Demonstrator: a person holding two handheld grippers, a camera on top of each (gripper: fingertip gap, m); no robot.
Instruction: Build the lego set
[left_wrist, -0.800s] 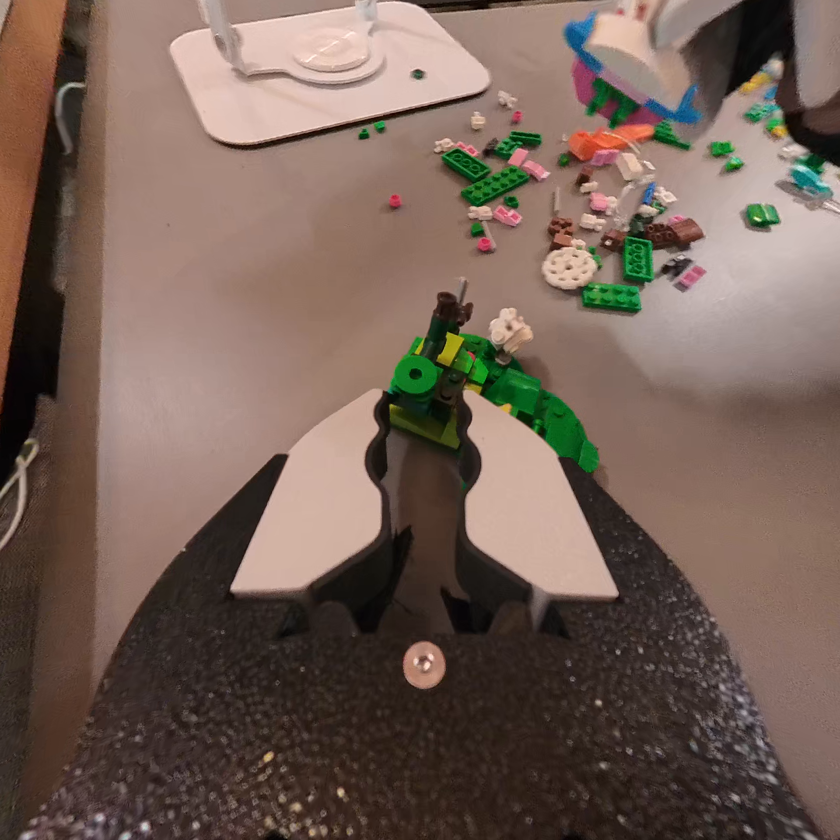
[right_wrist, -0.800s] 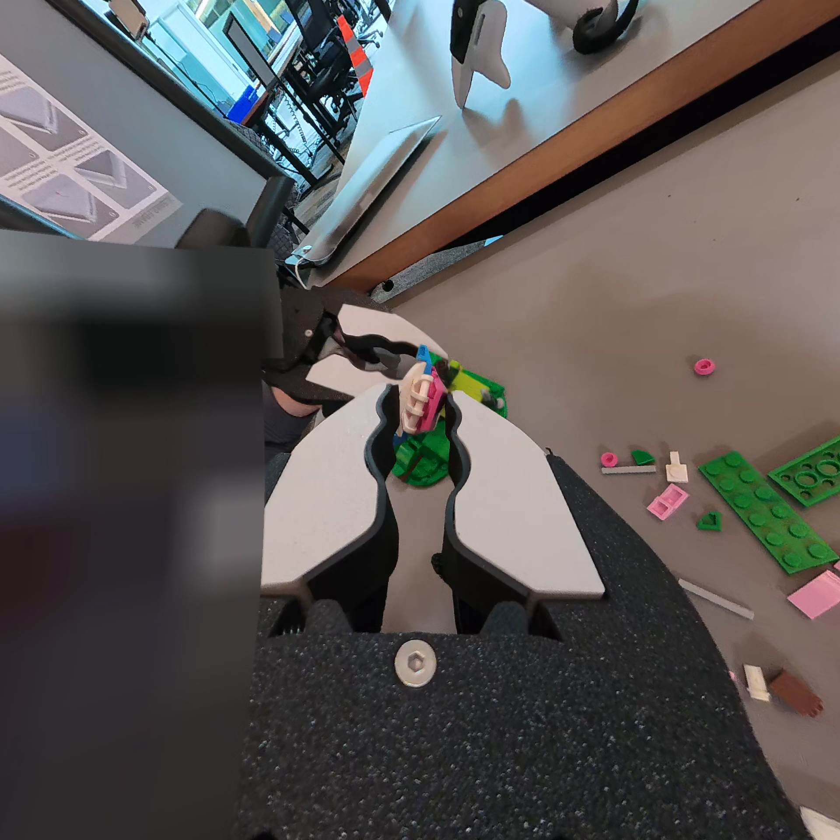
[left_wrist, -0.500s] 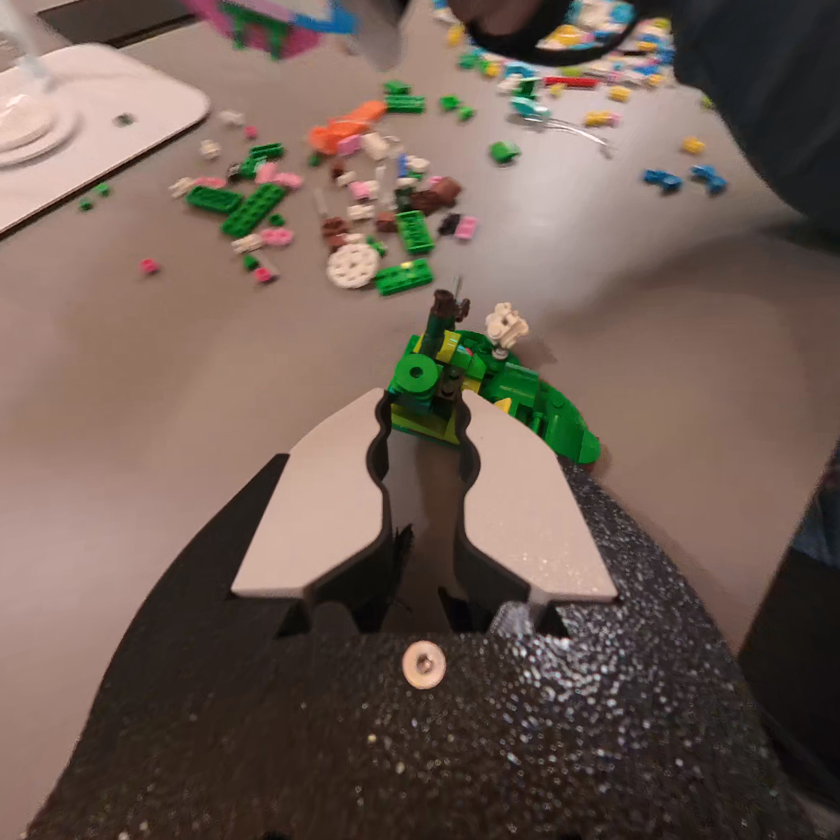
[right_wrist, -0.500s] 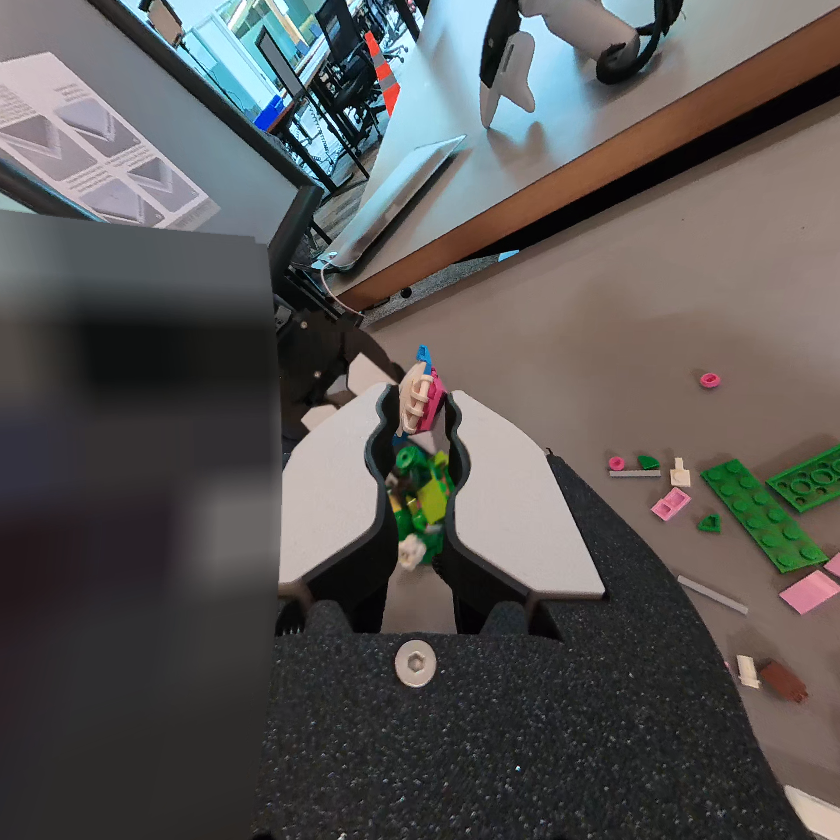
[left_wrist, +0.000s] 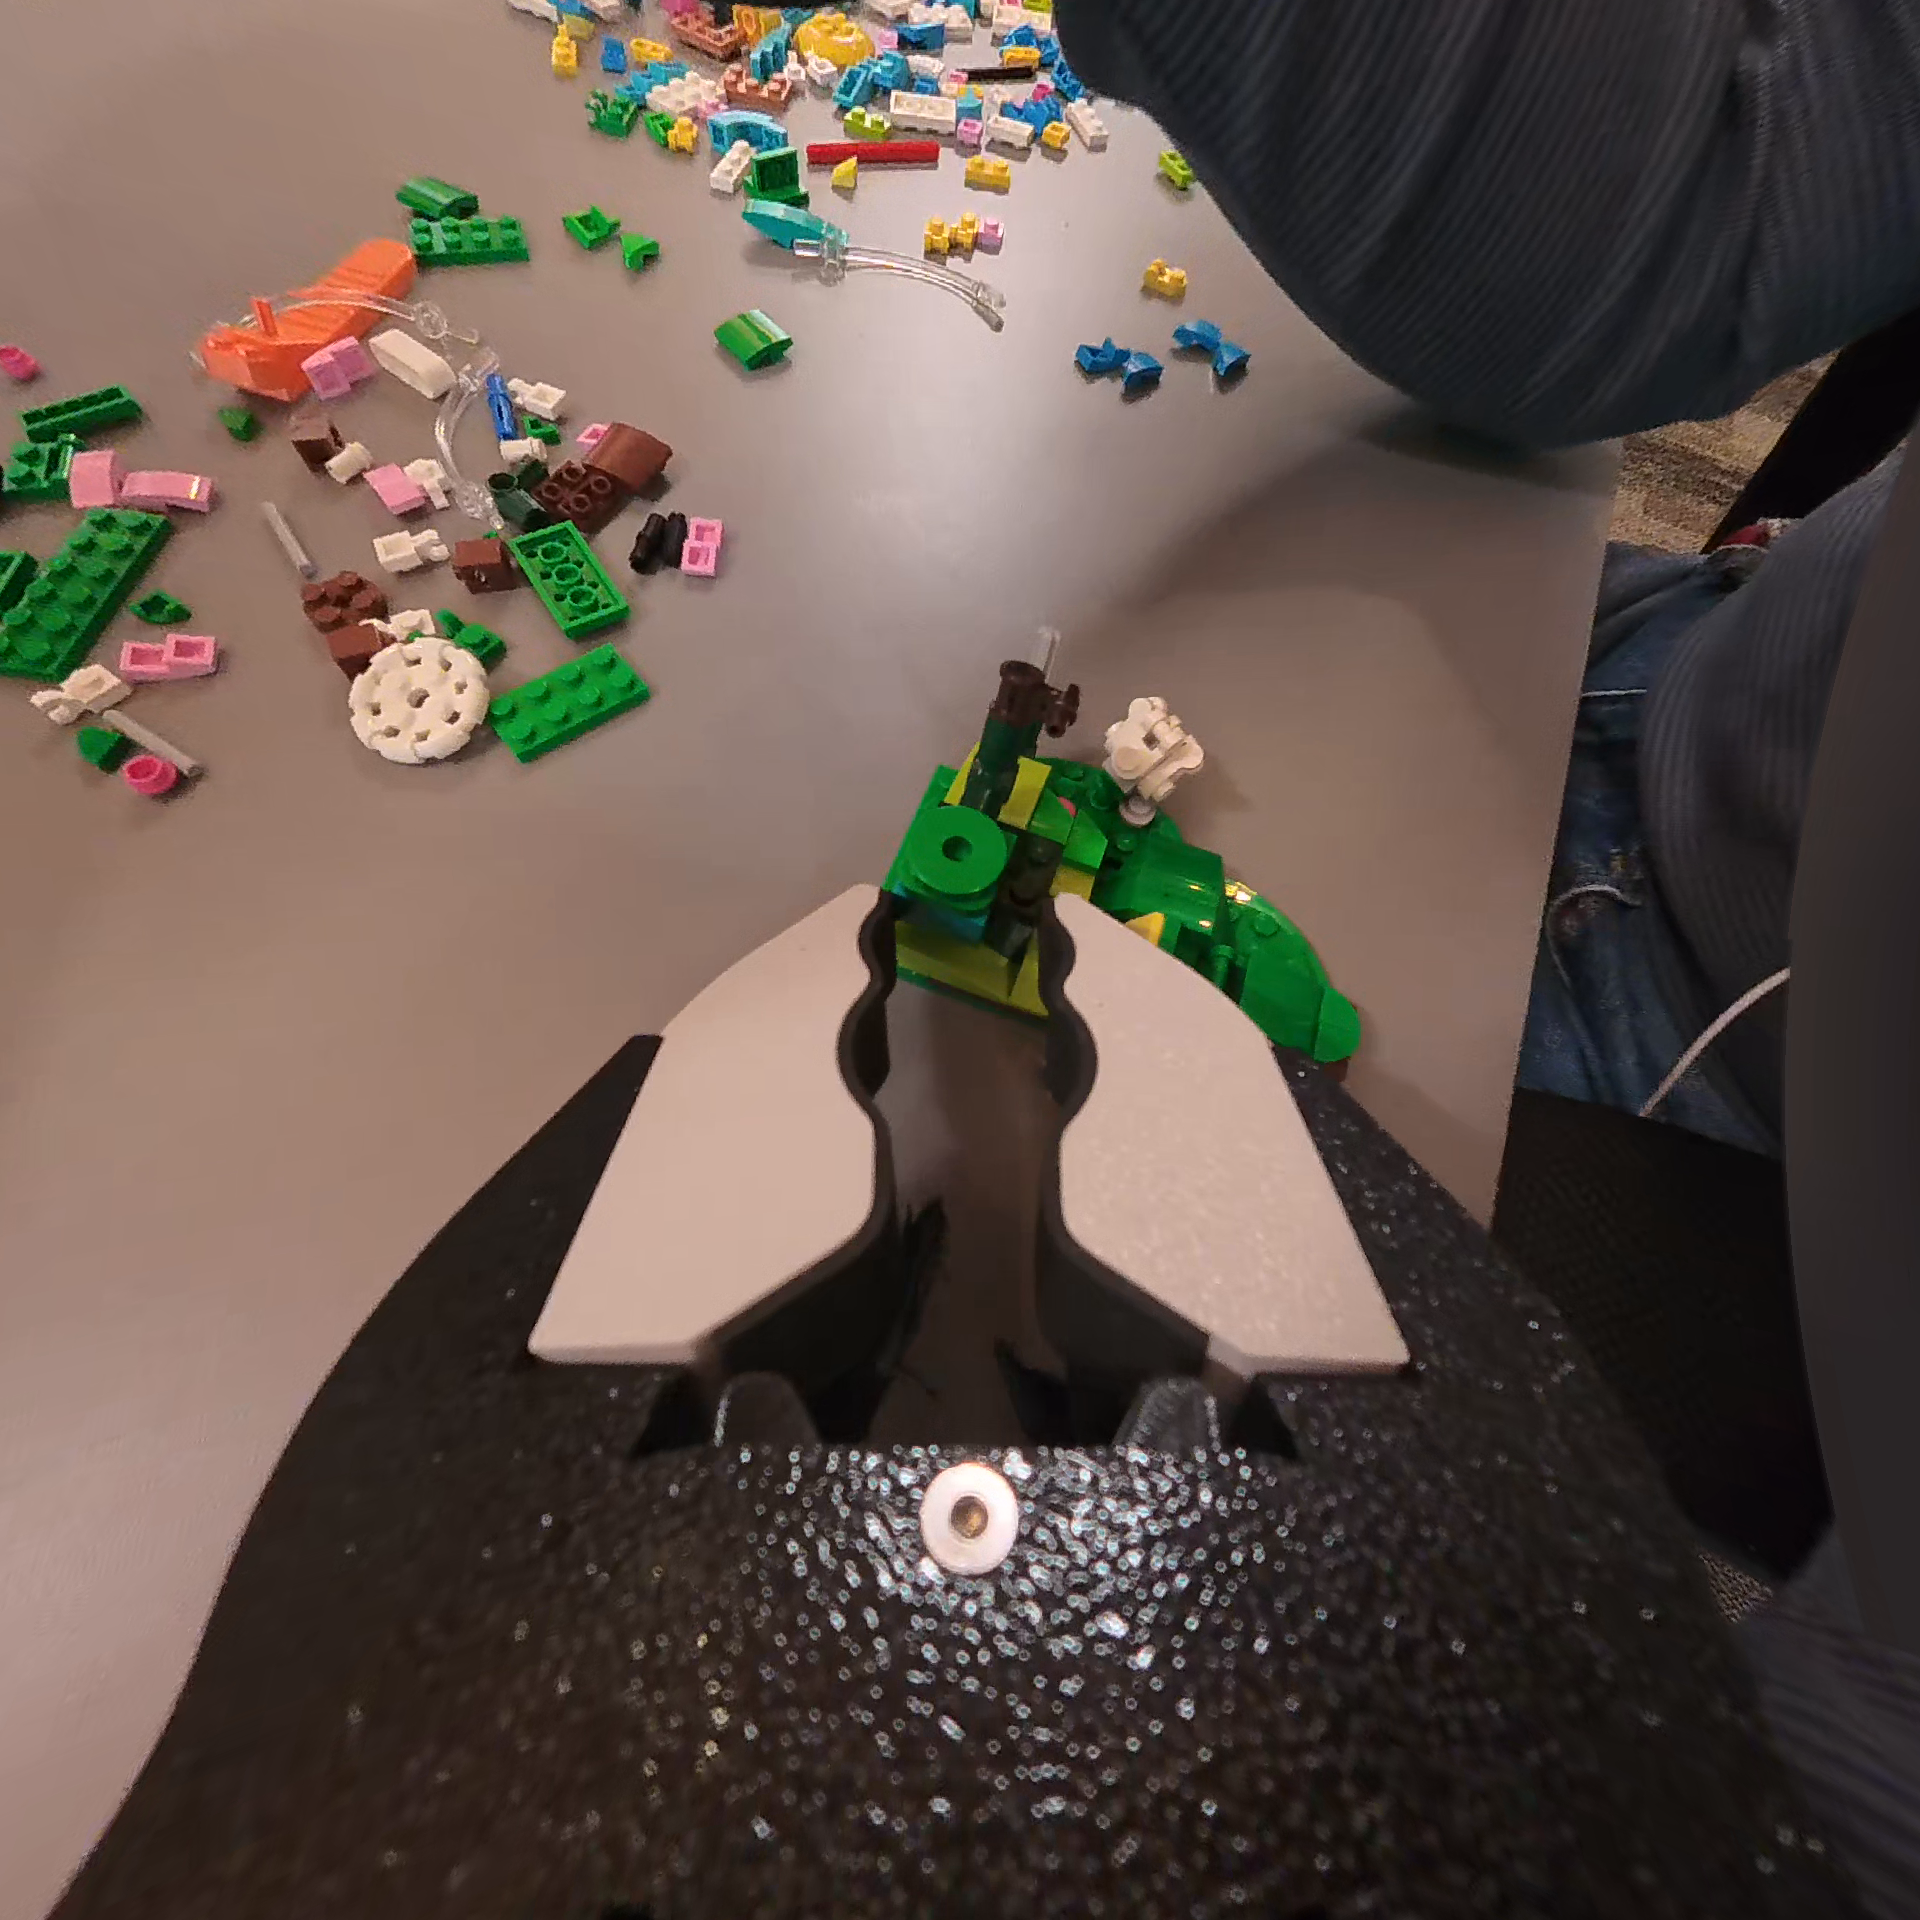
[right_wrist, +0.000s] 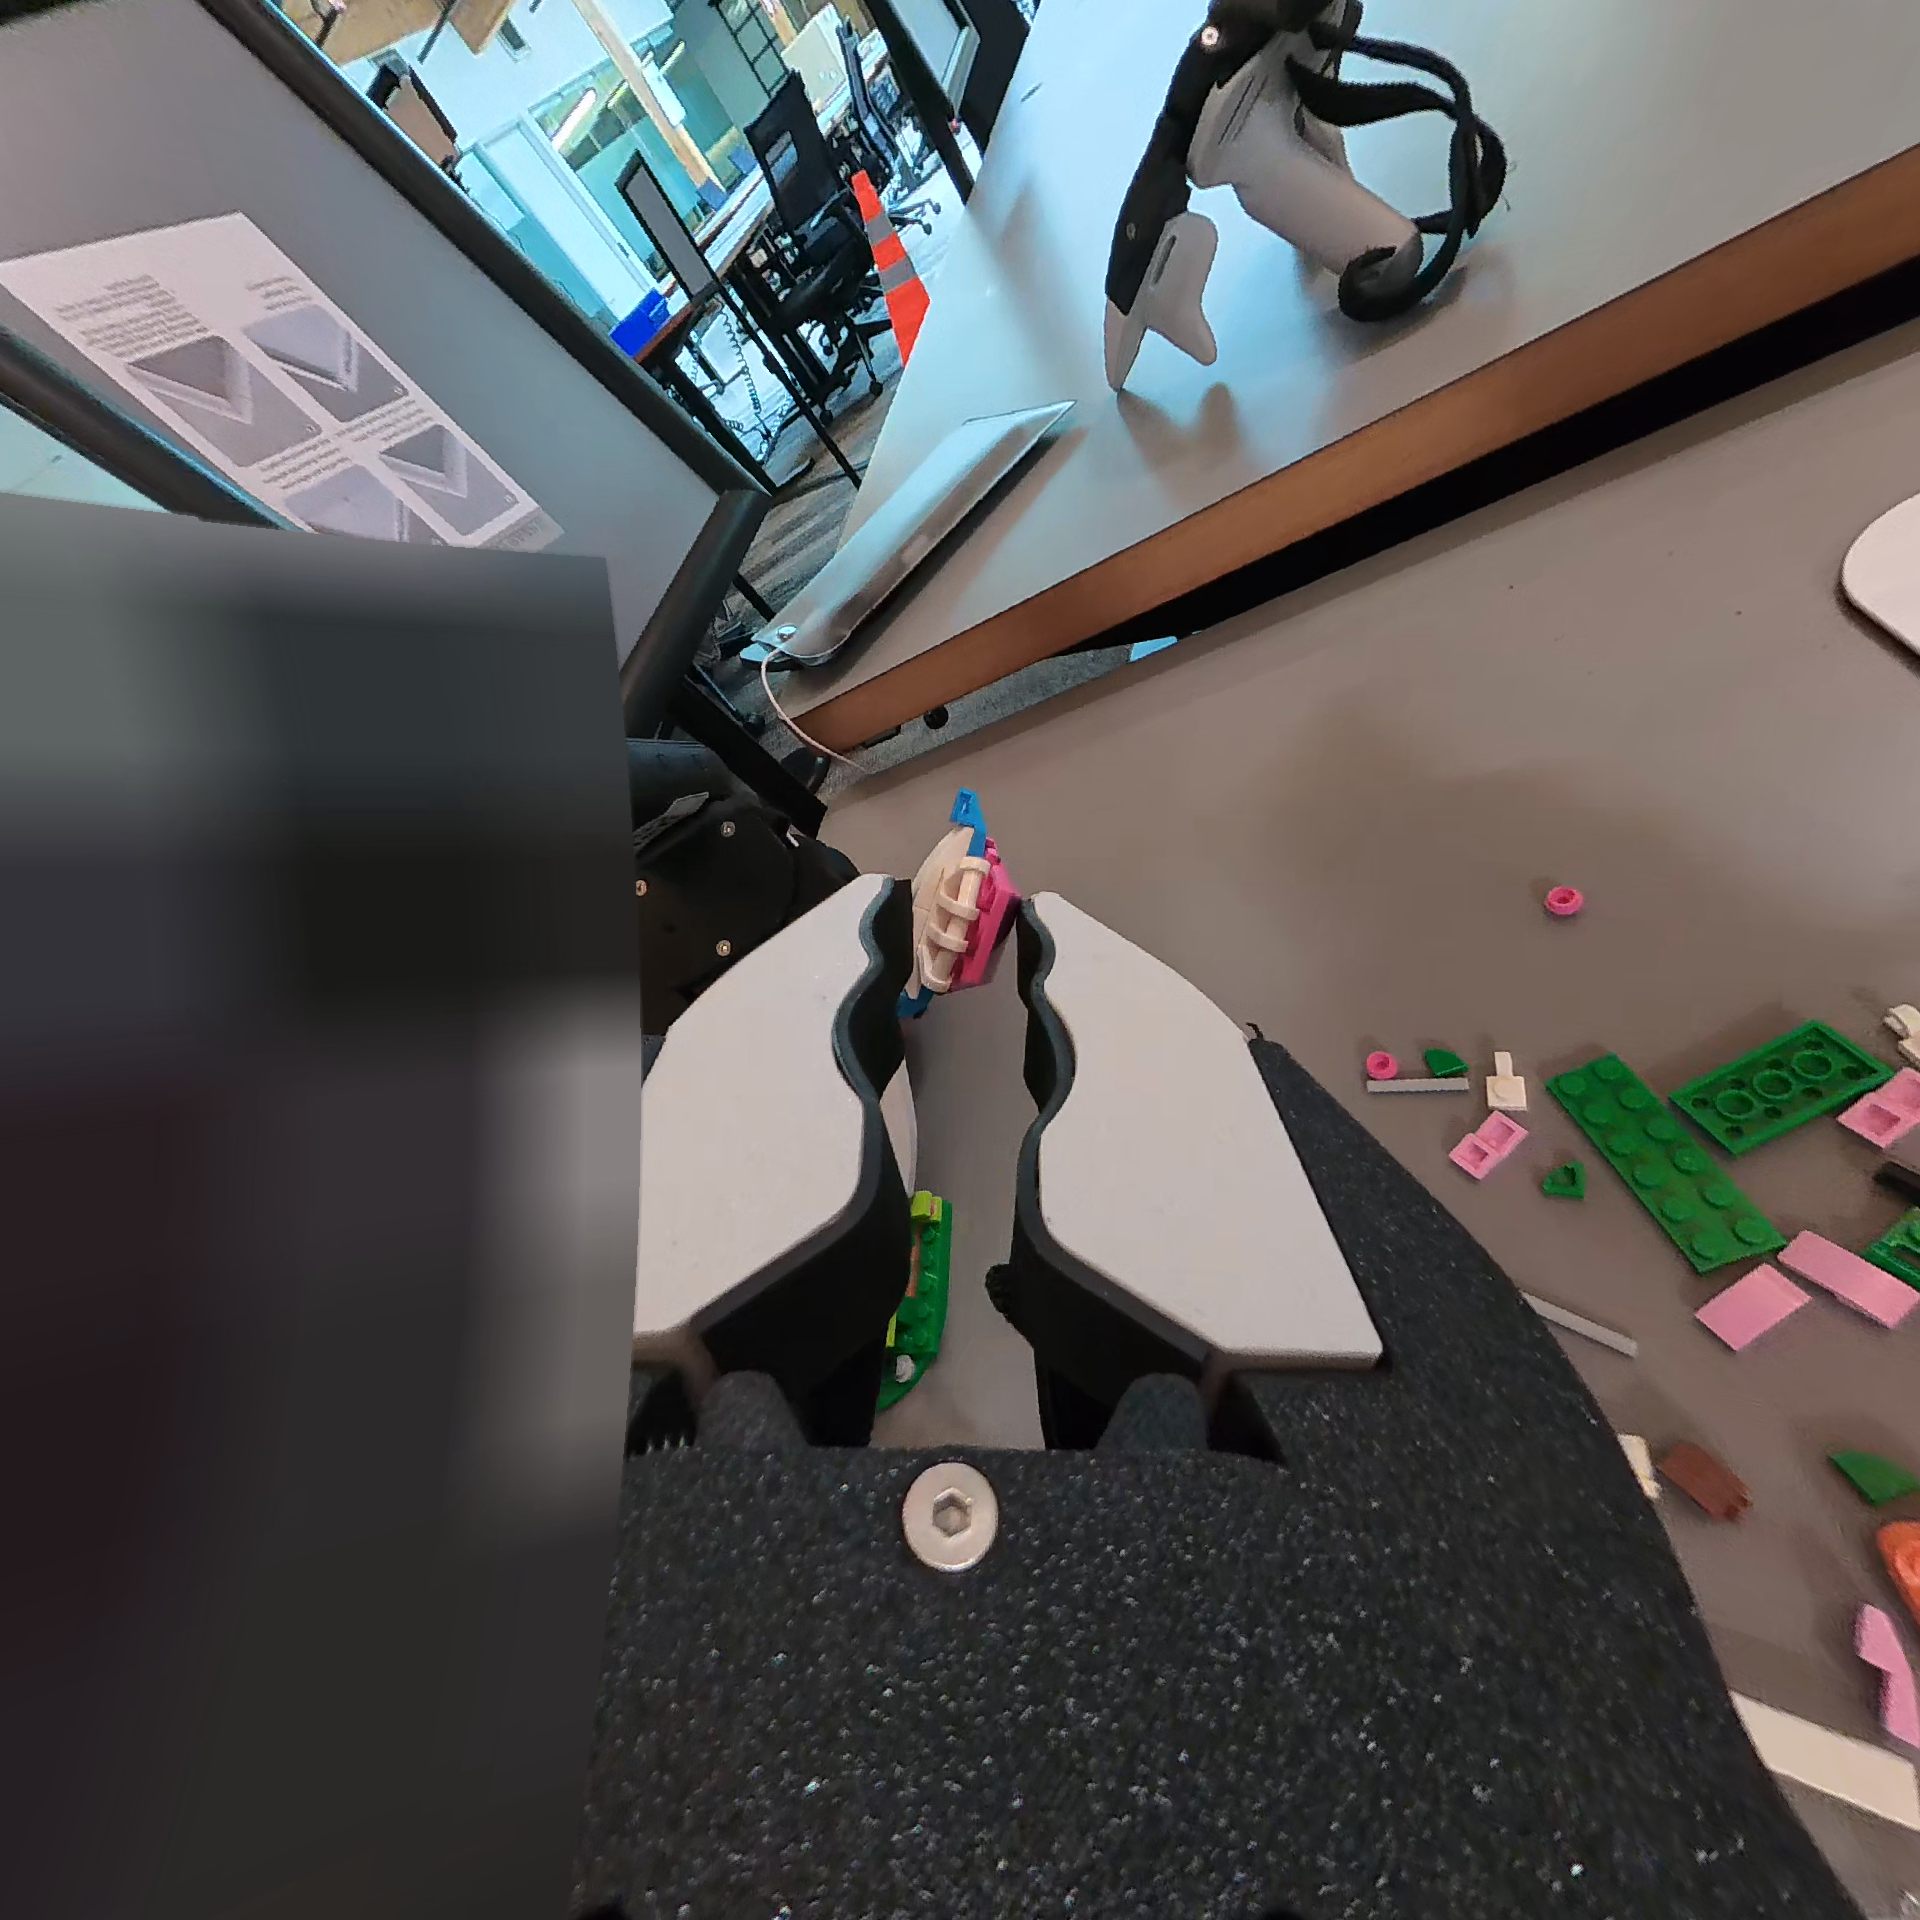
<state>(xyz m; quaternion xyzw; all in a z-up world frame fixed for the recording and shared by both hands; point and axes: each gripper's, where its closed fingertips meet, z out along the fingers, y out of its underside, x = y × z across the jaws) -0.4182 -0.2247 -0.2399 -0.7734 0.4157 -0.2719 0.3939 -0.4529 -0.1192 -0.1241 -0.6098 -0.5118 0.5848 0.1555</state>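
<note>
My left gripper (left_wrist: 971, 925) is shut on the near end of a green lego build (left_wrist: 1164, 883), which rests on the grey table. The build carries a round green plate, a dark stem with a brown top and a small white flower (left_wrist: 1151, 750). My right gripper (right_wrist: 956, 925) is shut on a pink, white and blue lego assembly (right_wrist: 961, 914) and holds it above the table. Part of the green build (right_wrist: 920, 1299) shows low between the right gripper's fingers.
Loose bricks lie scattered at the left and far side of the table (left_wrist: 935, 468): green plates (left_wrist: 566, 701), a white round piece (left_wrist: 418, 698), an orange piece (left_wrist: 301, 317). A person's sleeve (left_wrist: 1507, 187) fills the upper right. More loose pieces (right_wrist: 1662, 1153) lie right of my right gripper. Across from one pair of fingers to the other is roughly 15 centimeters. From the left gripper's tips to the white round piece (left_wrist: 418, 698) is close to 11 centimeters.
The left view has swung right with the green build still gripped. The right gripper with its pink assembly has moved on, and the green build now sits lower between its fingers.
</note>
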